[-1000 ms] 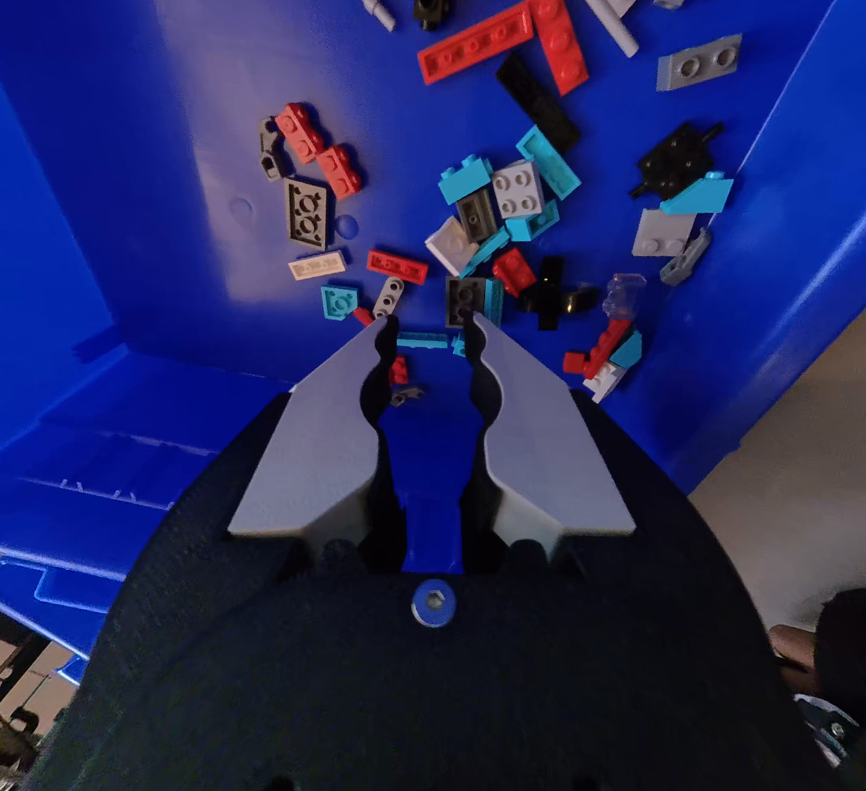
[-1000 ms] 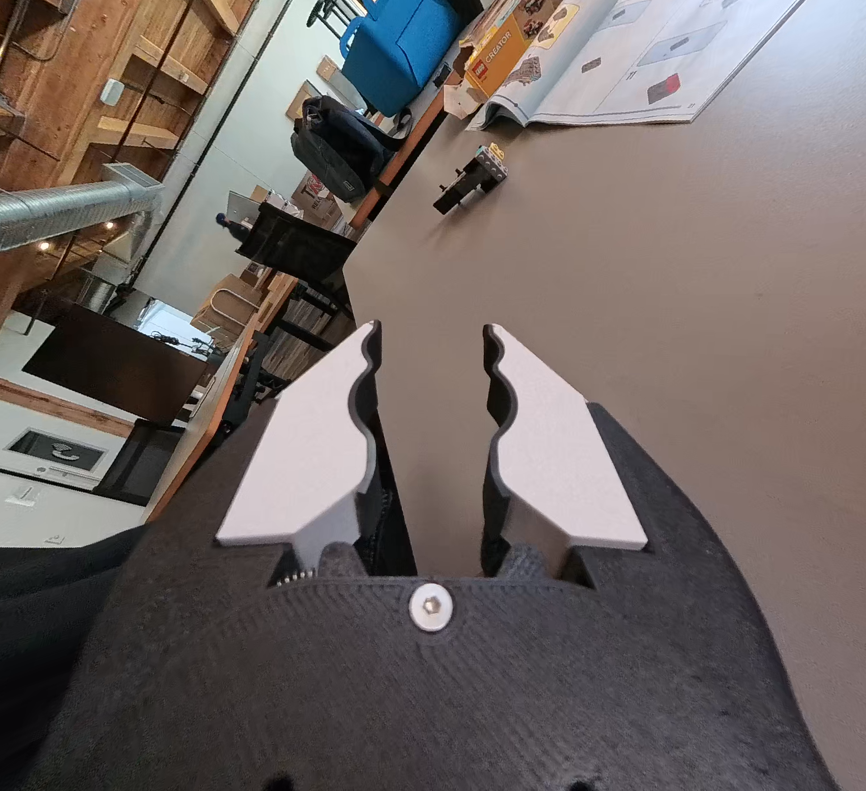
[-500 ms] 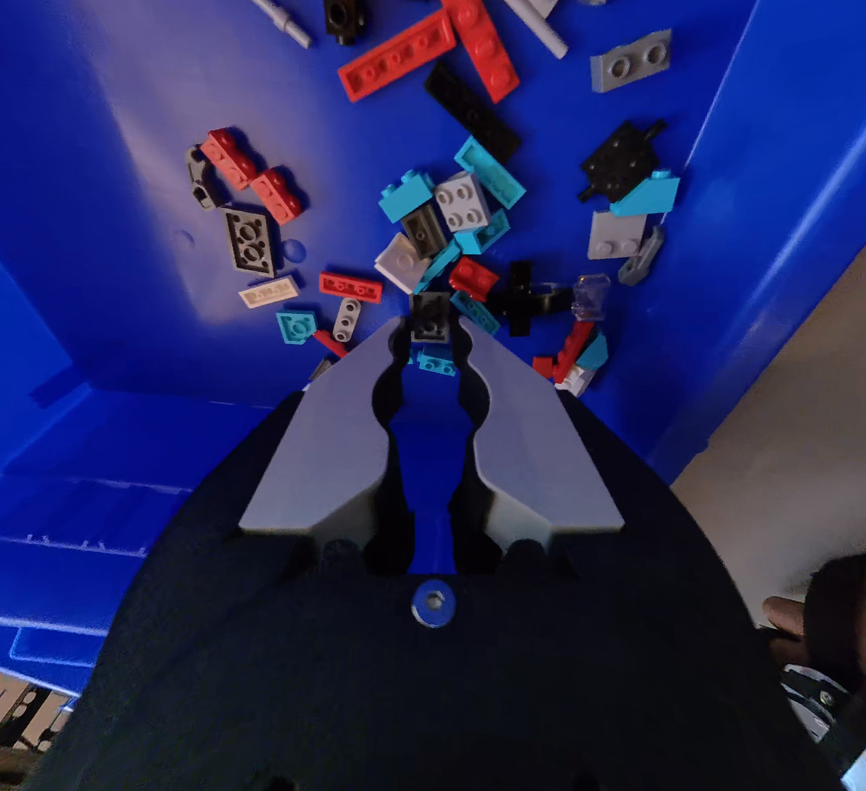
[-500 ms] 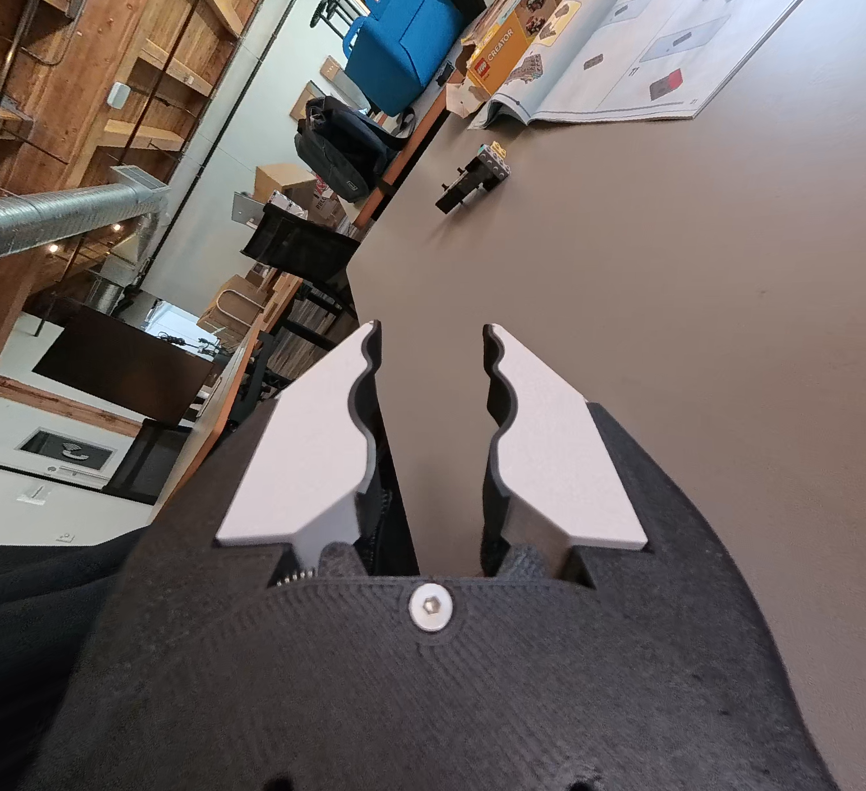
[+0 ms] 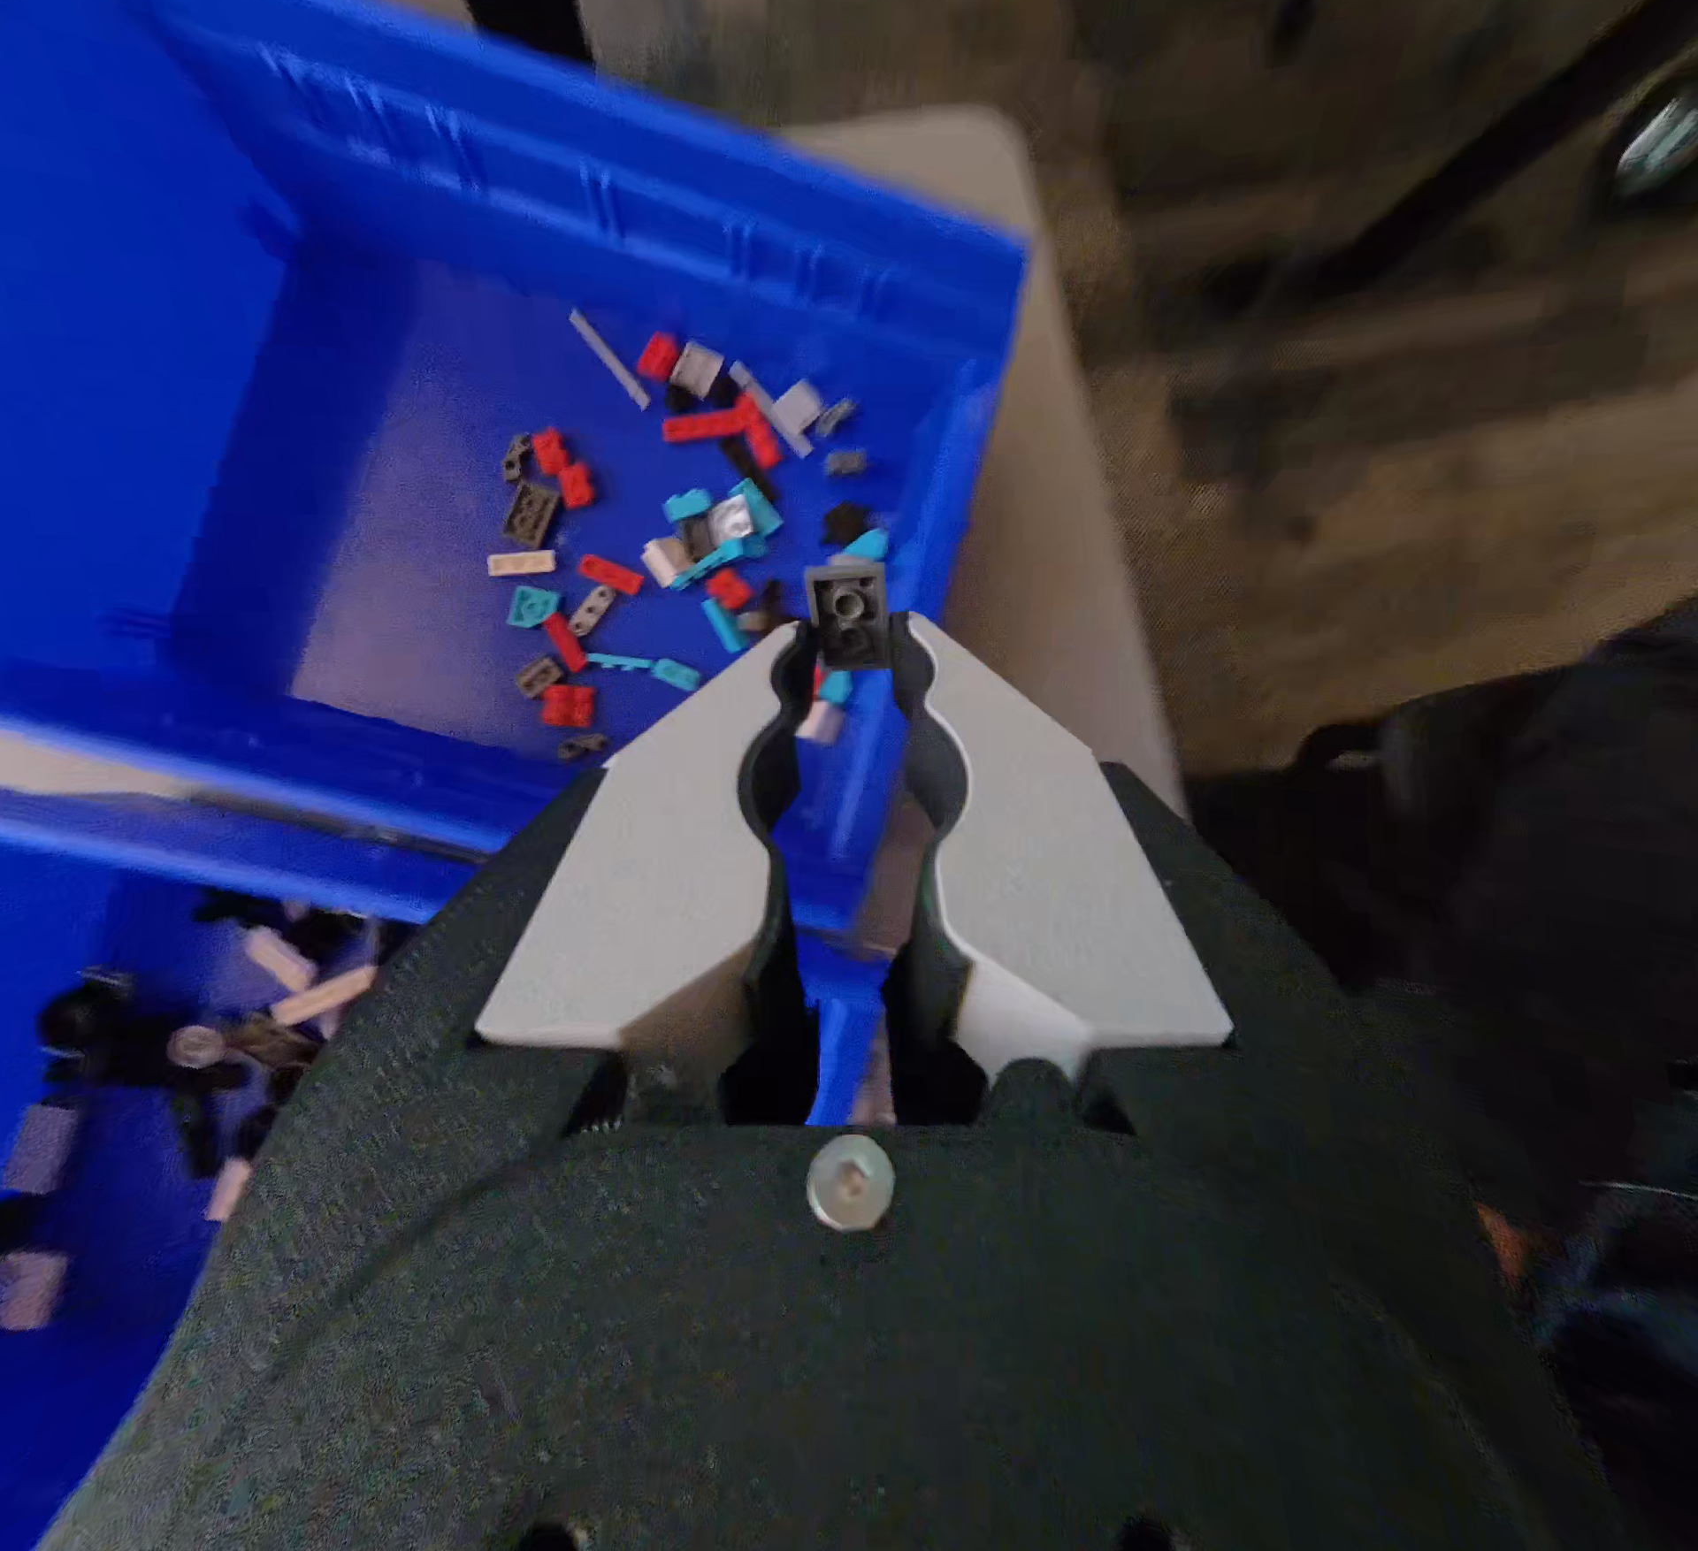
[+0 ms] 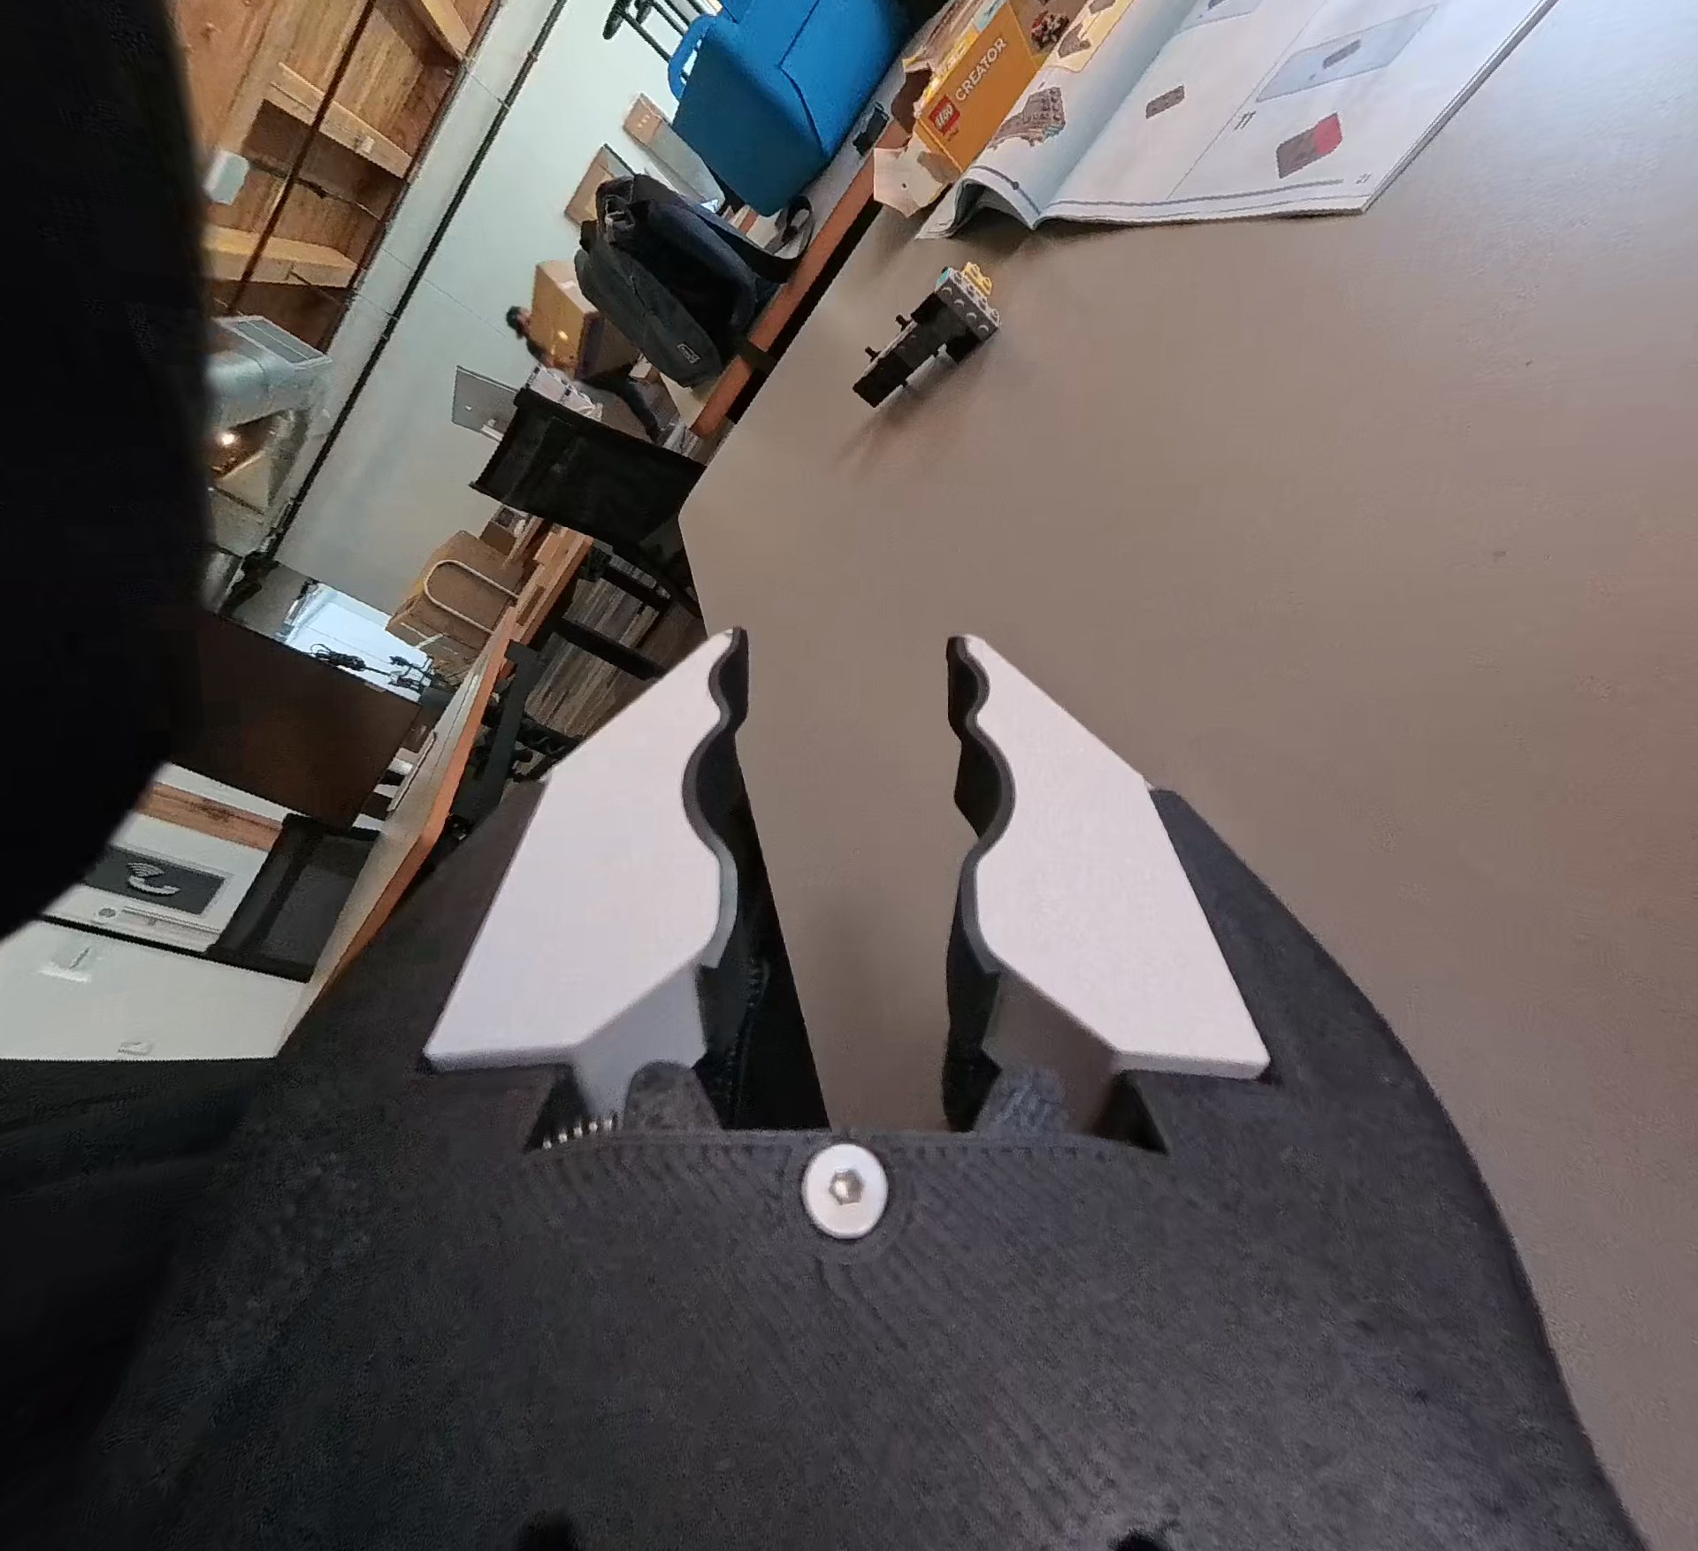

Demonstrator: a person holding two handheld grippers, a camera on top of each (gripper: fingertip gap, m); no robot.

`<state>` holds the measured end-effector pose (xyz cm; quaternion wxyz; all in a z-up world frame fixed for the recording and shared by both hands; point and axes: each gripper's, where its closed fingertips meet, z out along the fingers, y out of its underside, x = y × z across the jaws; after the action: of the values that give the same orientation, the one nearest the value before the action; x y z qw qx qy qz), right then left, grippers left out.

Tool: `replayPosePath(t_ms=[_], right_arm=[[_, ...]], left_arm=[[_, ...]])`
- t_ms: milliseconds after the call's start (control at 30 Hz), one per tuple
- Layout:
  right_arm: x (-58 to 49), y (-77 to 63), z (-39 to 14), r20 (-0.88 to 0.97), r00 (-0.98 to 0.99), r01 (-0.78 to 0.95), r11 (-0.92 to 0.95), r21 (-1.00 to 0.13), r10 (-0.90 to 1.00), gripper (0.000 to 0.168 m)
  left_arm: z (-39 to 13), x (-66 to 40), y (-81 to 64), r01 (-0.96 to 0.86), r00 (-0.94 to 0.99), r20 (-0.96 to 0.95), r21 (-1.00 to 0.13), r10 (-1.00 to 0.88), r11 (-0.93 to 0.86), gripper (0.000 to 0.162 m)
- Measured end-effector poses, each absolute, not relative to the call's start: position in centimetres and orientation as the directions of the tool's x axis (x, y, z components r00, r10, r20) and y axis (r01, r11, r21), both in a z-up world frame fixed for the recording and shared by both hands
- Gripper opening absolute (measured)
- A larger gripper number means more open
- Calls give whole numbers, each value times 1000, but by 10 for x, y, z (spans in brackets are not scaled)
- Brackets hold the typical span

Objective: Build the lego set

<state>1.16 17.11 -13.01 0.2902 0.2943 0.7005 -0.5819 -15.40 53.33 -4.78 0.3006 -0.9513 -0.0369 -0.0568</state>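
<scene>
Centre frame, the left gripper (image 5: 850, 634) pinches a small dark grey two-stud plate (image 5: 850, 618) by its side edges, light, rigid, likely slippery; the right gripper (image 6: 843, 654) gapes empty.

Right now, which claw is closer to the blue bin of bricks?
Left. The left claw hangs just above the blue bin, pinching a dark grey brick. The right claw hovers open over the table.

A dark grey two-stud plate (image 5: 850, 618) is pinched studs-up between the jaws, above loose red, teal and grey pieces (image 5: 682, 515) in a blue bin (image 5: 386, 156); a small partial build (image 6: 930, 333) stands on the table (image 6: 1332, 588)
</scene>
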Motion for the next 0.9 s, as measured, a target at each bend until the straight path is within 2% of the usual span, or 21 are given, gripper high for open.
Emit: replayPosePath(t_ms=[33,167,267,400,533,767,900], right_arm=[[11,172,-131,-752,-655,753,149,-641,77,43],[9,172,-132,-756,-647,761,142,-633,93,43],[8,172,-133,-747,-655,755,141,-640,114,43],[6,172,-134,-732,-667,745,132,-654,138,43],[2,170,-135,-722,-672,740,118,-662,165,43],[-6,160,-138,-684,-696,715,124,-688,217,42],[-11,146,-137,-662,-713,696,120,-708,231,41]], left_arm=[[-25,-145,521,150,984,173,-641,48,-753,16],[47,-118,438,337,939,330,-833,94,-439,16],[78,-97,359,445,895,437,-881,85,-160,16],[90,-62,255,499,860,510,-852,32,158,16],[83,-31,171,484,850,526,-792,13,373,16],[56,1,73,412,853,520,-715,36,565,16],[21,3,35,356,810,561,-702,171,617,16]])
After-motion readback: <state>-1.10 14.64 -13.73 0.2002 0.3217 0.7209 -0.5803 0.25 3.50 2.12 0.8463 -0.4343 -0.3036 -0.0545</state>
